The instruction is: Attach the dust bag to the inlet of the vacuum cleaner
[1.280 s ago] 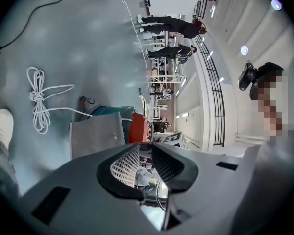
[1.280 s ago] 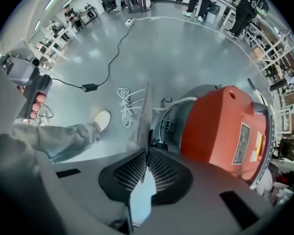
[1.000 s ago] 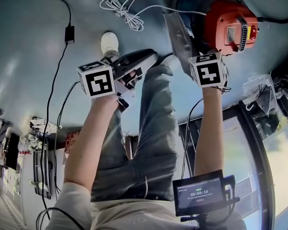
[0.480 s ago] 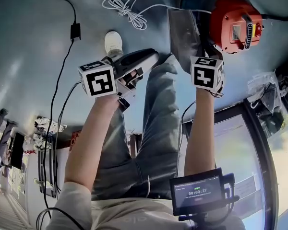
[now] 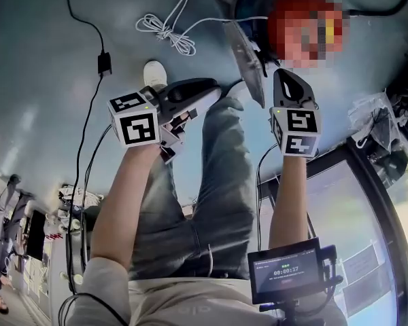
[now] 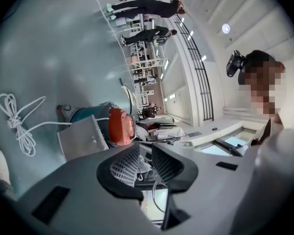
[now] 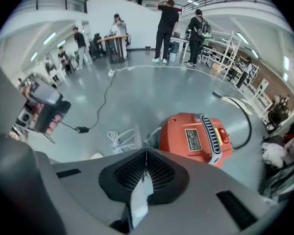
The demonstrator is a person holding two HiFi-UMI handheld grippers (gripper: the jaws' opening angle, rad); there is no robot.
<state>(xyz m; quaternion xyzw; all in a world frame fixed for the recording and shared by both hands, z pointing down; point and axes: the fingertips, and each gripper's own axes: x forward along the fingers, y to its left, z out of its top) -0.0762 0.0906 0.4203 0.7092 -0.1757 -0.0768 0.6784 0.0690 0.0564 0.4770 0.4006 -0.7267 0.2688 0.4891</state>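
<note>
The vacuum cleaner (image 7: 193, 141) has an orange motor head on a dark drum (image 6: 90, 114) and stands on the grey floor, at the top right of the head view. The dust bag (image 5: 243, 56) is a flat grey sheet held up beside the drum. My right gripper (image 5: 277, 75) is shut on its edge, and in the right gripper view the bag (image 7: 138, 202) shows edge-on between the pads. My left gripper (image 5: 214, 90) points right towards the bag (image 6: 83, 138). Its jaws stand a little apart, with nothing between them.
A coiled white cord (image 5: 163, 32) and a black cable with an adapter (image 5: 103, 63) lie on the floor to the left. The person's trouser leg (image 5: 217, 182) and white shoe (image 5: 154, 73) lie between the grippers. Plastic bags (image 5: 374, 117) sit at the right. People stand far behind (image 7: 166, 28).
The right gripper has tipped and rolled with the bag in it, so its dark body now shows above the cube. The bag has shifted slightly left. The left gripper has turned a little.
</note>
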